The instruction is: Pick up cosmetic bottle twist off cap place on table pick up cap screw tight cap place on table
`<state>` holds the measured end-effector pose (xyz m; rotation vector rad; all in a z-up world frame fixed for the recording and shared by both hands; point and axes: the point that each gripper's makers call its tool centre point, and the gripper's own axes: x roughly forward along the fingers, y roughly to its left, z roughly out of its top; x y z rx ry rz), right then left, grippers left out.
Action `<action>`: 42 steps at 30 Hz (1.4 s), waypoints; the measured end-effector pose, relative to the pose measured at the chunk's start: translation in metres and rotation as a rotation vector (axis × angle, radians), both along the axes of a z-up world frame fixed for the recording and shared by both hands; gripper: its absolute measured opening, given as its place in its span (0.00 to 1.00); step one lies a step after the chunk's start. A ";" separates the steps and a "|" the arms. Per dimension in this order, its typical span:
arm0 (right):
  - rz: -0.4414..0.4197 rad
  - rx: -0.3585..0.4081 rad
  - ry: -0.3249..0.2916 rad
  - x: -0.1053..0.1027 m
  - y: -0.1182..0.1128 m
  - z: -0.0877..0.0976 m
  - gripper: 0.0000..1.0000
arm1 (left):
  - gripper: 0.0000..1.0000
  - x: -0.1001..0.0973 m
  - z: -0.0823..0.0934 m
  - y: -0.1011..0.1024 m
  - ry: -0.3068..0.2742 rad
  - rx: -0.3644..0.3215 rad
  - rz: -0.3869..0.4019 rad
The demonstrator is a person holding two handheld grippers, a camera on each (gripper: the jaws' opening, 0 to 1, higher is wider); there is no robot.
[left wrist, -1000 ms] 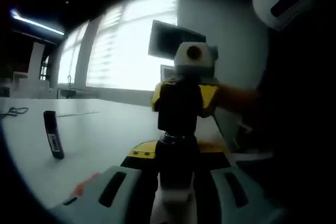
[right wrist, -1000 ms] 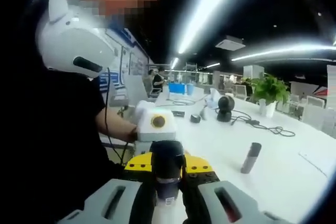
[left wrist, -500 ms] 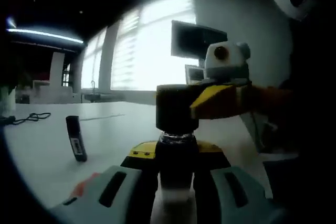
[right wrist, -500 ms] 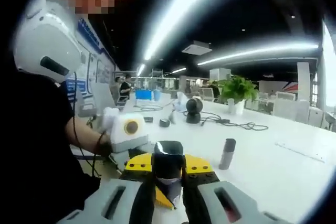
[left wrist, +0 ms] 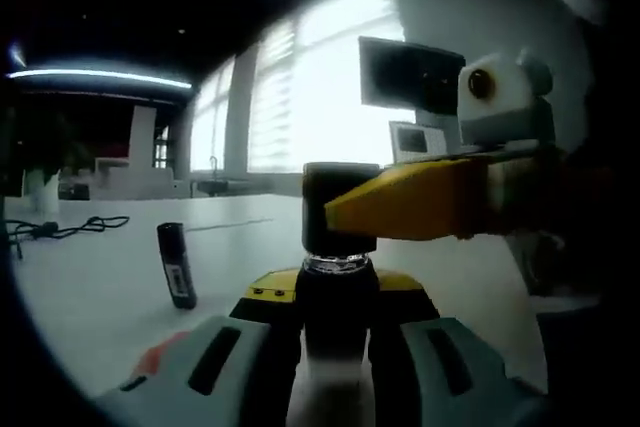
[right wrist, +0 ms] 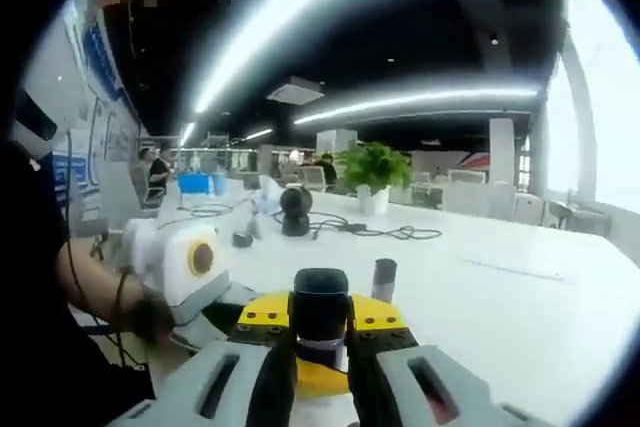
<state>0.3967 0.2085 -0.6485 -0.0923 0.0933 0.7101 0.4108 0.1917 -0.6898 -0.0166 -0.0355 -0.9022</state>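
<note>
Where the white counter [right wrist: 520,307] runs back through the open office, long ceiling light strips glare overhead, and a potted green plant [right wrist: 374,169], a round black device [right wrist: 294,202] and trailing black cables [right wrist: 375,231] sit at its far end. In the left gripper view, bright blinds fill the window beyond a dark monitor [left wrist: 410,74]. A slim dark stick [left wrist: 176,264] with a pale label, too small to read, stands tilted on the counter.

The left tool [left wrist: 335,322] is closed on the dark cosmetic bottle [left wrist: 338,297], held upright between its grey jaws, glossy ribbed neck showing. The right tool [right wrist: 320,332], yellow-bodied, is clamped on the smooth black cylindrical cap [left wrist: 340,212], which sits atop the bottle's neck. A small grey cylinder [right wrist: 383,280] stands on the counter behind.
</note>
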 end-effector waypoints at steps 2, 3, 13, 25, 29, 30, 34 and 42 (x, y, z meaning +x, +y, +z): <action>-0.056 0.010 -0.006 0.000 -0.001 0.000 0.13 | 0.15 0.000 0.000 0.000 -0.002 0.000 0.001; -0.093 0.033 -0.003 0.000 -0.001 0.000 0.13 | 0.15 0.001 0.000 0.001 -0.002 0.000 0.002; -0.161 0.062 -0.018 -0.002 -0.004 0.000 0.13 | 0.15 0.000 0.000 0.001 -0.008 0.000 0.000; -0.038 0.099 -0.063 -0.006 -0.003 0.006 0.25 | 0.15 -0.001 0.000 0.000 0.001 -0.014 -0.018; 0.038 0.095 -0.093 -0.009 -0.010 0.013 0.32 | 0.15 -0.002 0.000 -0.001 0.005 -0.018 -0.027; 0.068 0.121 -0.089 -0.010 -0.013 0.016 0.32 | 0.15 -0.003 0.000 -0.001 0.007 -0.018 -0.032; 0.217 0.203 -0.063 -0.016 -0.023 0.025 0.33 | 0.15 -0.006 0.000 -0.002 0.010 -0.021 -0.058; 0.493 0.228 -0.032 -0.017 -0.037 0.041 0.33 | 0.15 -0.015 0.000 -0.008 0.004 -0.018 -0.119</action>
